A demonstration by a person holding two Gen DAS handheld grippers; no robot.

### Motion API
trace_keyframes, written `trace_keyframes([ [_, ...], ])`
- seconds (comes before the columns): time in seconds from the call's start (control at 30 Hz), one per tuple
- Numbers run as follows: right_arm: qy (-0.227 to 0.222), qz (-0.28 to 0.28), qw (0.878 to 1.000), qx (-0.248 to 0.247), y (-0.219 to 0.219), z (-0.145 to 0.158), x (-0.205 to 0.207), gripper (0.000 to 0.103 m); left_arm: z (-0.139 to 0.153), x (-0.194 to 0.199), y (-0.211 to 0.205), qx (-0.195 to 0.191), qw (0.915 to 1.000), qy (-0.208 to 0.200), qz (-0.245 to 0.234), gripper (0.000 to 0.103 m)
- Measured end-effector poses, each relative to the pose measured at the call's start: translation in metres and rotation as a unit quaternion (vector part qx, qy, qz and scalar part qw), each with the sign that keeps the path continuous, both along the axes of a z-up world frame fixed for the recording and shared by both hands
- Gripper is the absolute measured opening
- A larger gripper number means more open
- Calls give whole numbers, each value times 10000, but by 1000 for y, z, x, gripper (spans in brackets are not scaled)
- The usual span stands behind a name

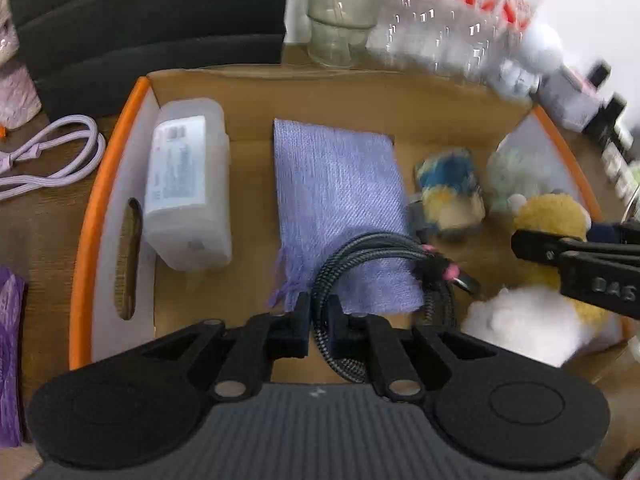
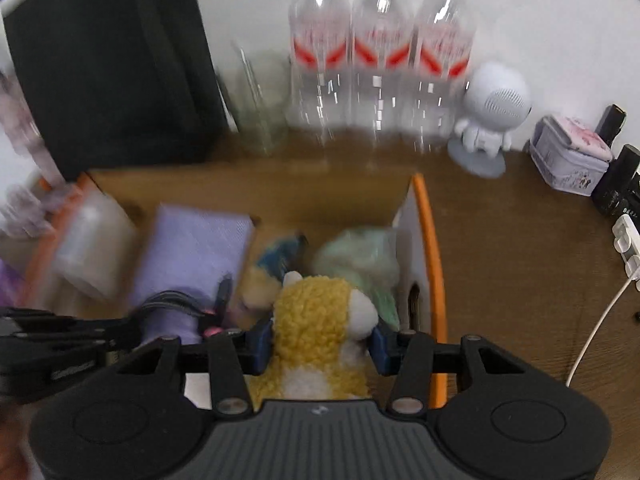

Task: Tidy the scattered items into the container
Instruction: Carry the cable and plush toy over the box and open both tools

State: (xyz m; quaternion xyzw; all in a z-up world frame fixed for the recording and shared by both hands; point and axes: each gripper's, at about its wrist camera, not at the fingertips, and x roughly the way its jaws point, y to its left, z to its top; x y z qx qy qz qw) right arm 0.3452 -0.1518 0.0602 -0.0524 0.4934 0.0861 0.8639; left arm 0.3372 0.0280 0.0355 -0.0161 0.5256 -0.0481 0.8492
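An orange-rimmed cardboard box [image 1: 86,240] holds a white plastic case [image 1: 186,184], a folded lilac cloth [image 1: 340,200], a blue-and-yellow plush [image 1: 448,188] and a pale green plush [image 1: 516,172]. My left gripper [image 1: 320,316] is shut on a coiled black braided cable [image 1: 372,252], over the cloth inside the box. My right gripper [image 2: 320,346] is shut on a yellow-and-white plush toy [image 2: 316,320], held over the box's right end [image 2: 430,240]. The right gripper's fingers [image 1: 560,256] show in the left wrist view beside the yellow plush [image 1: 548,216].
A lilac cable [image 1: 60,156] and a purple item [image 1: 10,360] lie on the wooden table left of the box. Behind the box stand a glass [image 1: 340,16], three water bottles [image 2: 380,60], a white figurine [image 2: 492,120], a tin [image 2: 568,156] and a dark monitor [image 2: 108,60].
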Motion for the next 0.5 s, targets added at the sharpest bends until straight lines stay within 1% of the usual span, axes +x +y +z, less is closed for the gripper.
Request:
trace_keyframes([
  [0.03,41,77,9996,-259,4,-10,-1,46,1,-4,-5,139,9999,-9,-85,9],
  [0.1,-178,280,9964,-777,12,-21,-10,47,1,-12,-12,286,9996,11,-65,9],
  [0.13,-237,348,9943,-978,16,-25,-14,48,2,-16,-17,419,9990,12,-126,9],
  [0.17,-273,404,9926,-1113,18,-27,-15,49,3,-19,-23,540,9983,42,-224,10],
  [0.2,-305,453,9911,-1218,21,-29,-16,49,4,-20,-26,573,9980,102,-266,11],
  [0.23,-342,484,9900,-1276,21,-31,-16,50,5,-19,-26,558,9980,168,-252,15],
  [0.27,-343,499,9900,-1271,20,-31,-15,49,7,-18,-24,481,9984,231,-190,24],
  [0.3,-260,495,9911,-1212,19,-29,-13,50,12,-16,-19,325,9990,275,-98,32],
  [0.33,-93,440,9929,-1101,16,-25,-10,53,19,-15,-15,190,9994,278,-28,42],
  [0.37,94,336,9951,-928,12,-19,-8,54,28,-13,-13,45,9998,208,6,48],
  [0.4,230,239,9971,-687,6,-8,-7,55,43,-16,-9,-109,9999,84,19,51],
  [0.43,304,174,9985,-422,0,5,-8,60,58,-20,-5,-175,9998,-11,26,55],
  [0.47,334,117,9992,-200,-6,19,-10,65,72,-23,-3,-158,9998,-86,55,57],
  [0.5,326,53,9995,-25,-11,33,-13,73,89,-28,0,-102,9997,-161,121,58],
])
